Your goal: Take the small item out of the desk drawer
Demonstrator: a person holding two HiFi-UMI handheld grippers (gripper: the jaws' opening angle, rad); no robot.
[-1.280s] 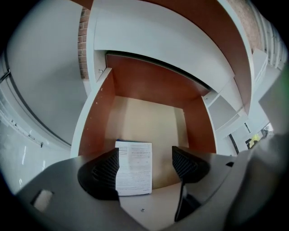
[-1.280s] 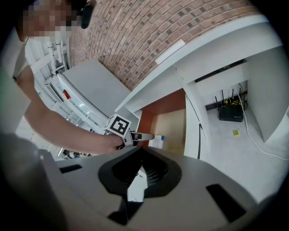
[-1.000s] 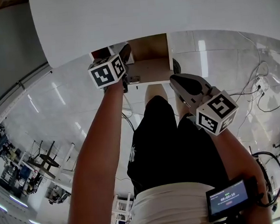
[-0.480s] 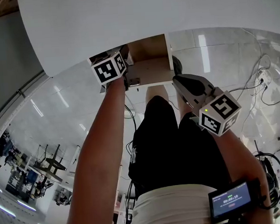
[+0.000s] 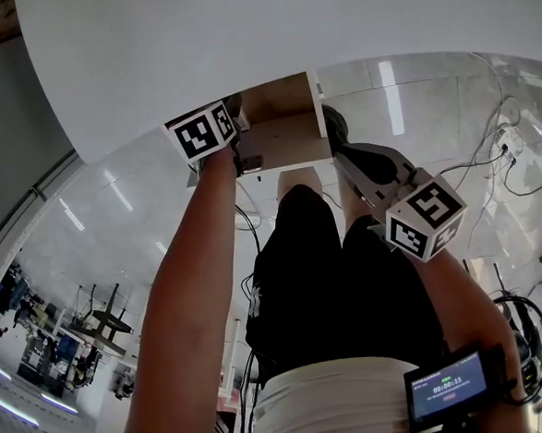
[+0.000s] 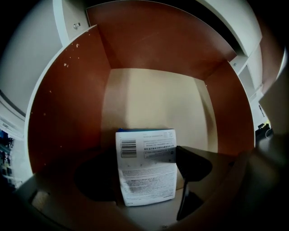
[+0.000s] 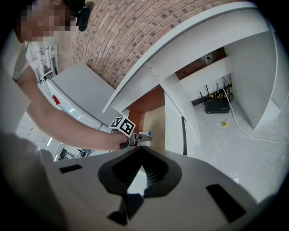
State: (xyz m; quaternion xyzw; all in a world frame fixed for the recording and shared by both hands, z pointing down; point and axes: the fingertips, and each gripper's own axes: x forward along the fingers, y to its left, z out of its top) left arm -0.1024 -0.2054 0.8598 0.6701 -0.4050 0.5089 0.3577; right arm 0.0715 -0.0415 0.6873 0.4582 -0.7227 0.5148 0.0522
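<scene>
The desk drawer point(image 5: 284, 141) stands pulled open under the white desk. My left gripper point(image 5: 236, 156) reaches into it from the left. In the left gripper view a small white box point(image 6: 146, 180) with a barcode and a blue top edge sits on the drawer floor point(image 6: 158, 103) between the two dark jaws, which press on its left and right sides; my left gripper point(image 6: 146, 158) is shut on it. The right gripper view shows that box point(image 7: 145, 136) at the left gripper's tip point(image 7: 135, 140). My right gripper point(image 5: 338, 149) hangs beside the drawer's right edge, shut and empty point(image 7: 141, 151).
The white desk top point(image 5: 240, 37) overhangs the drawer. Brown drawer walls point(image 6: 63, 113) close in on both sides. A black router point(image 7: 216, 104) and cables point(image 5: 517, 166) lie on the tiled floor. The person's legs in black shorts point(image 5: 331, 281) stand below the drawer.
The left gripper has pushed a little deeper into the drawer. The right gripper has stayed beside the drawer, nearly still.
</scene>
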